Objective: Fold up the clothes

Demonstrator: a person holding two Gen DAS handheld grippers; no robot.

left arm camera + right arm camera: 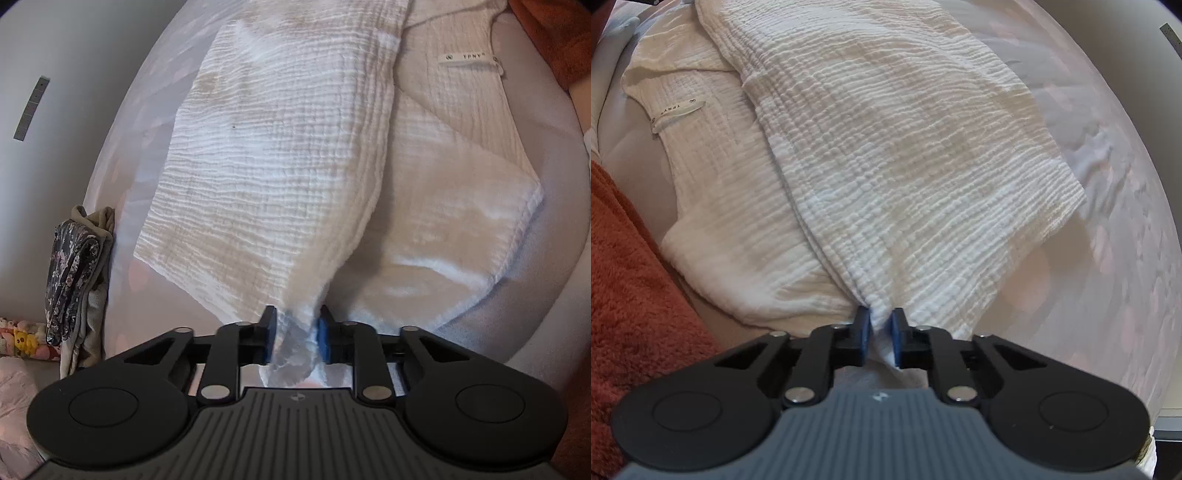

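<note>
A cream, crinkled-cotton garment [280, 155] lies partly folded on a pale bedsheet, its neck label [467, 59] showing at the upper right. My left gripper [297, 339] is shut on a bunched corner of this garment, the cloth squeezed between its blue pads. In the right wrist view the same garment [905, 147] spreads ahead, with the label [677, 110] at the left. My right gripper [880, 338] is shut on another corner of the garment, its pads pinching a thin fold. The cloth rises in a taut ridge from each grip.
A rust-orange fuzzy blanket [631, 277] lies left of the right gripper. A dark floral cloth [72, 273] hangs over the bed's left edge, with small plush toys [22, 338] below it. A pale wall [44, 55] stands beyond the bed.
</note>
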